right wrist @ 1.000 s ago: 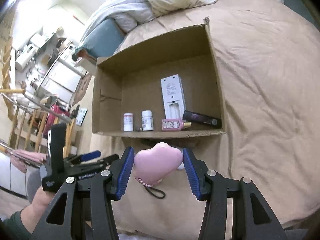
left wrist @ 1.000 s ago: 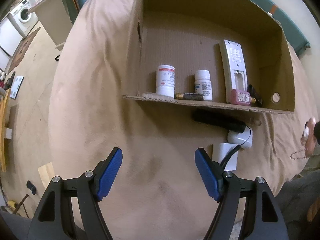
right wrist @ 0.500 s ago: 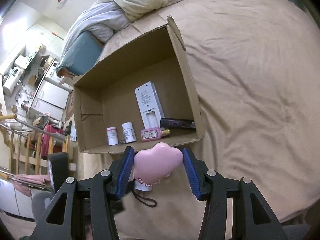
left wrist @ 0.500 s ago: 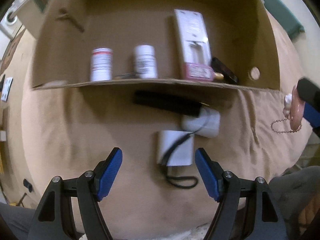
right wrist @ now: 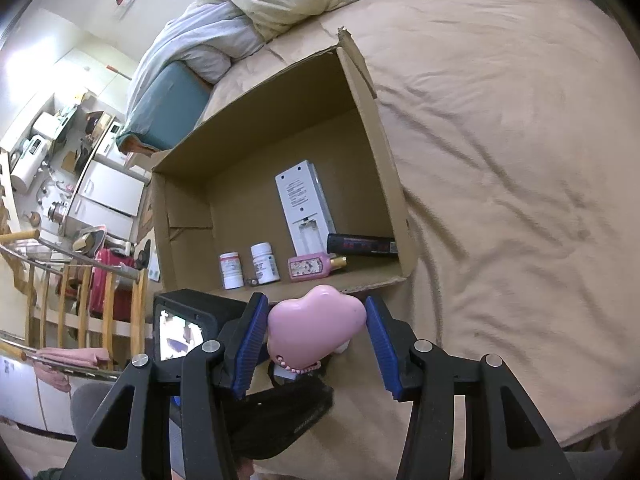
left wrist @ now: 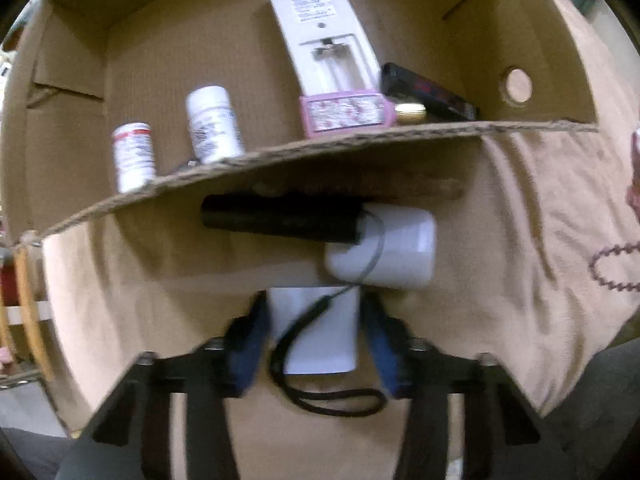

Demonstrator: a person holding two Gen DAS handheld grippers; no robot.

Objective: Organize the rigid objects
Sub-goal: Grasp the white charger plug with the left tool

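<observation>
Left gripper [left wrist: 316, 338], lower centre, jaws closing around a white flat box [left wrist: 320, 332]; contact probably not made, blurred. Only this view shows black cylinder [left wrist: 280, 218] outside the cardboard box [left wrist: 360, 148]. Right gripper [right wrist: 316, 336] clamps pink heart case [right wrist: 316, 326]; bottles, remote inside box, upper centre.

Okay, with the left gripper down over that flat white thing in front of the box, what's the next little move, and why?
Probably let the closing left gripper finish pinching the flat white card before lifting. Its blue pads flank the card's sides, apparently not yet pressing, and the black cord lies across it, so lift slowly, since the cord may drag.
</observation>
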